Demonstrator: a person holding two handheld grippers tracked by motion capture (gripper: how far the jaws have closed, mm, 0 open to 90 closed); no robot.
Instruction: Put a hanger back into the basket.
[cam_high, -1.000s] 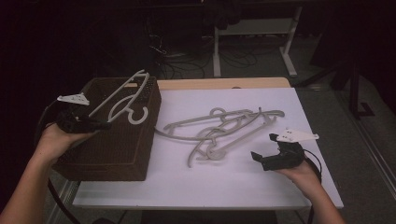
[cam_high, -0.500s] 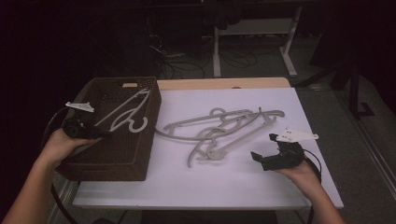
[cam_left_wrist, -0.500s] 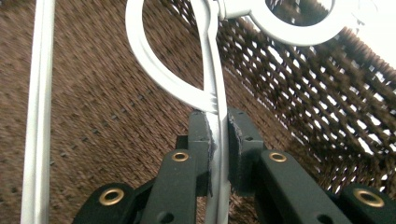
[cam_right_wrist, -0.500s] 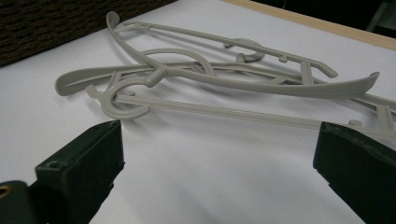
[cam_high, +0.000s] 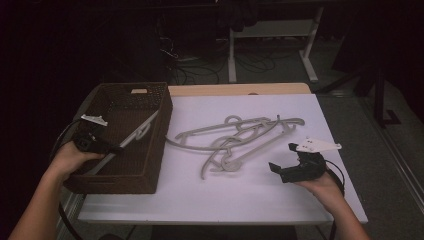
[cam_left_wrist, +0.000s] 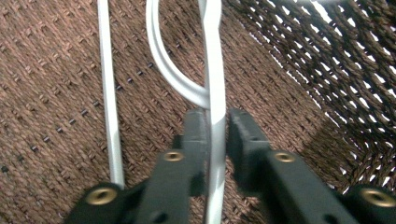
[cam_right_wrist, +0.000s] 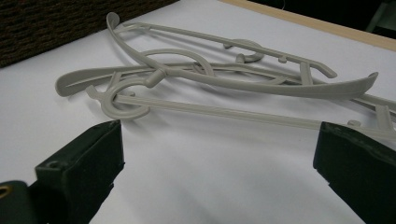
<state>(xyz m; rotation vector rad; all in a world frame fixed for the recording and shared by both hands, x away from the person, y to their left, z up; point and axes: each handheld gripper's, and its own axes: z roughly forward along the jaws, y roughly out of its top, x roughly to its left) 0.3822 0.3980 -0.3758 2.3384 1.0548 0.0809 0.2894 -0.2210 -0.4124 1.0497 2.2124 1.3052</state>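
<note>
Hanger (cam_left_wrist: 215, 93) inside basket (cam_high: 150, 167), between just-opening jaws of left hand-held gripper (cam_left_wrist: 215, 128); right hand-held gripper (cam_high: 283, 170) agape, level above table.

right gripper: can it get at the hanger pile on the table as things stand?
Probably yes. The right gripper sits open on the white table, facing the hanger pile. In the right gripper view, bare tabletop separates its jaws from the nearest hook; nothing blocks.

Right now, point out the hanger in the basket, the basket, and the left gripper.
hanger (cam_left_wrist: 215, 70): left gripper view, its straight bar.
basket (cam_high: 155, 145): high view, its right wall.
left gripper (cam_left_wrist: 217, 126): left gripper view, between the fingertips.
</note>
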